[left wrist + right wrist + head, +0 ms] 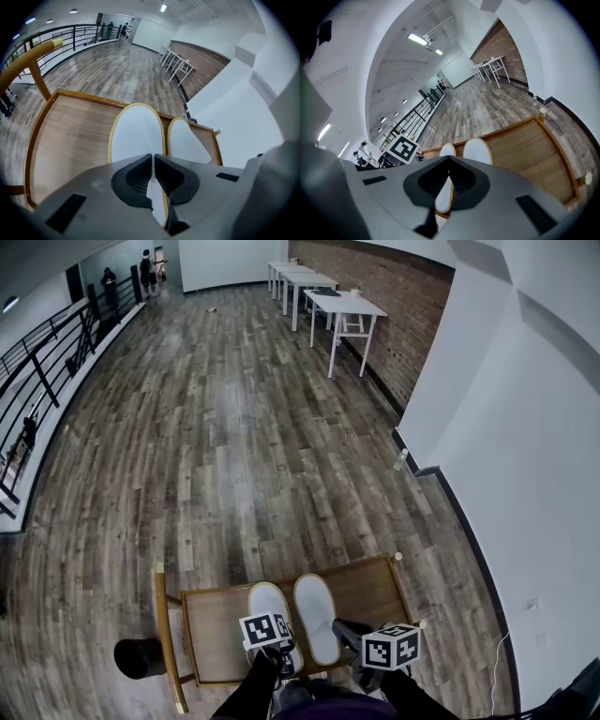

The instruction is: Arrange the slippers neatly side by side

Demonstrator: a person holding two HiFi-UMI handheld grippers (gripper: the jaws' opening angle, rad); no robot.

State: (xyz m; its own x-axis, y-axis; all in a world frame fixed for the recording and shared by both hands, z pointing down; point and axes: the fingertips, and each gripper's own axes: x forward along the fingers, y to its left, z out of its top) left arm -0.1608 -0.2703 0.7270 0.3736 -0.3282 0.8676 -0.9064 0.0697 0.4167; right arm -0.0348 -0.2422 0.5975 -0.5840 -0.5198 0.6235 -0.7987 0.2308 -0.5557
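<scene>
Two white slippers with yellow rims lie side by side, toes pointing away, on a low wooden table with a raised rim. My left gripper hangs over the heel of the left slipper. In the left gripper view its jaws are pinched on that slipper's heel edge. The right slipper lies just beside it. My right gripper sits at the right slipper's heel side, shut with nothing between its fingers. Both slippers show beyond it.
A black round object stands on the floor left of the table. White tables line the brick wall far back. A black railing runs along the left and a white wall closes the right. A small bottle stands at its base.
</scene>
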